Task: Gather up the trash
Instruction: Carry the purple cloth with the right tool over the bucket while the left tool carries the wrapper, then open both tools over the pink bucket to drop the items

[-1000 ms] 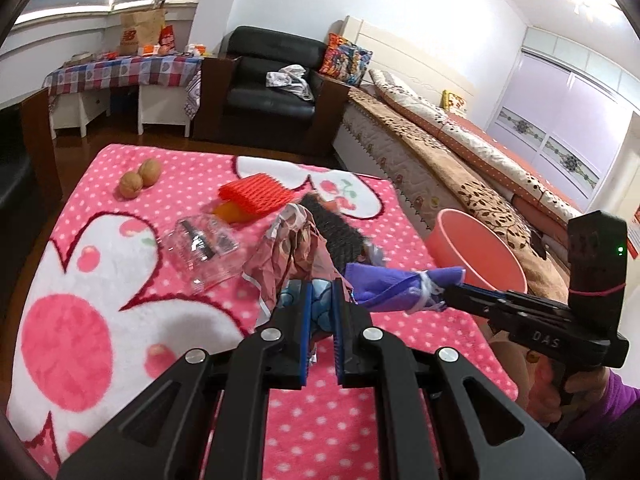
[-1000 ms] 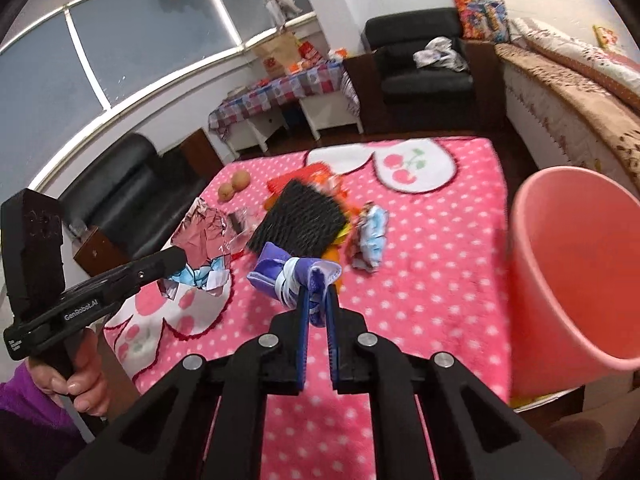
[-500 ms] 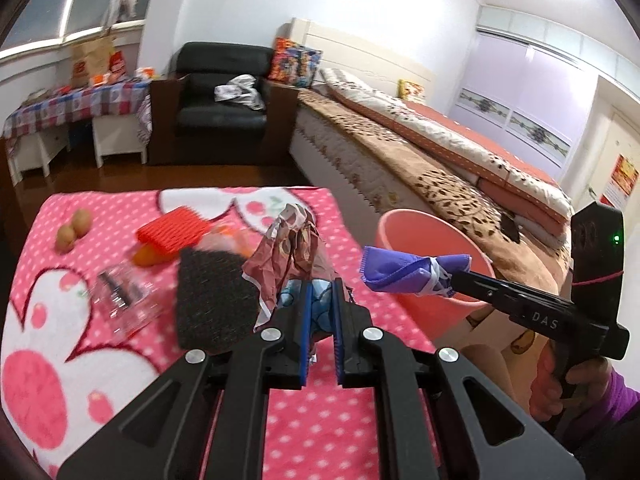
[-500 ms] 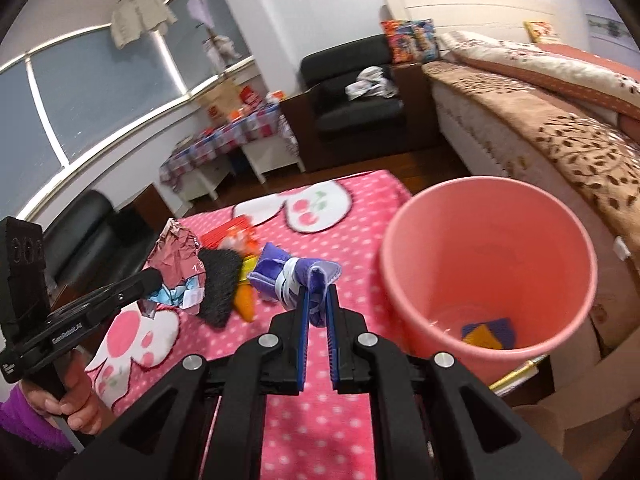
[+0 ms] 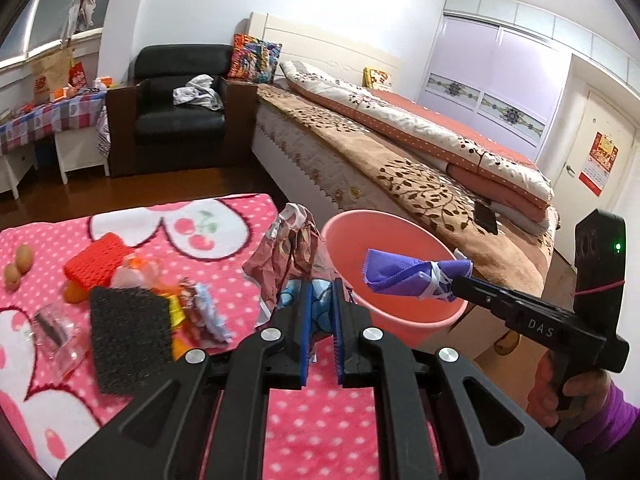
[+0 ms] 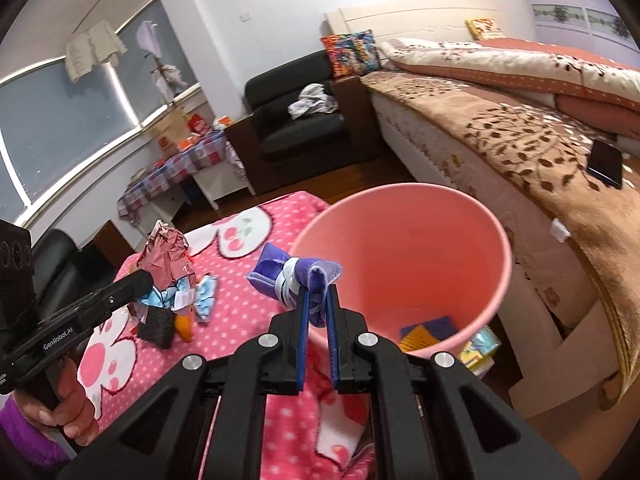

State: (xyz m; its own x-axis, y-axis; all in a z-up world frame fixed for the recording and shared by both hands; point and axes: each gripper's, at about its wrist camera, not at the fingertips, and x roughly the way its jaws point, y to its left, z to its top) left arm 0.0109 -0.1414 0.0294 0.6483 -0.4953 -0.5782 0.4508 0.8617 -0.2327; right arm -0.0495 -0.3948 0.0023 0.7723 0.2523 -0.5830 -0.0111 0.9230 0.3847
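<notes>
While each tool clamps its wrapper, purple right, crumpled left, release only above the pink bin.

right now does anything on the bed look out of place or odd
Yes: a black phone lies on the brown leaf-patterned blanket near the bed's edge, an odd spot amid trash collecting. On the armchair, a crumpled white cloth is left lying.

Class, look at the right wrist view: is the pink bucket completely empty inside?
No: the pink bucket already has a flat purple and orange piece lying on its bottom.
</notes>
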